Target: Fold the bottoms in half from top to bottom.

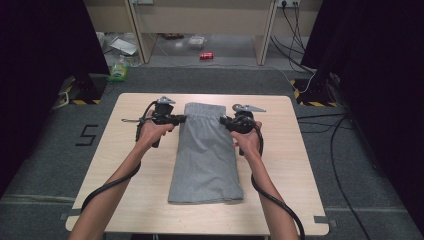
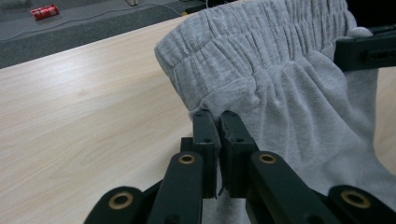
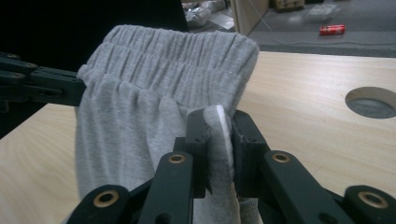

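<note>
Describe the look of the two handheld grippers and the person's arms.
Both the left gripper and right gripper are black, with brass-coloured rivets on the linkages. Each carries a grey three-cornered plate and trails a thick black cable. The forearms are bare, no sleeves visible.

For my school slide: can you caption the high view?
Two grippers, left gripper and right gripper, pinch grey shorts by the waistband.

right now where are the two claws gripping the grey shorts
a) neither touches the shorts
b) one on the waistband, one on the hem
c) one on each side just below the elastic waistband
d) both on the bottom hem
c: the left claw and right claw each pinch the grey shorts at a side edge just below the gathered waistband.
</note>
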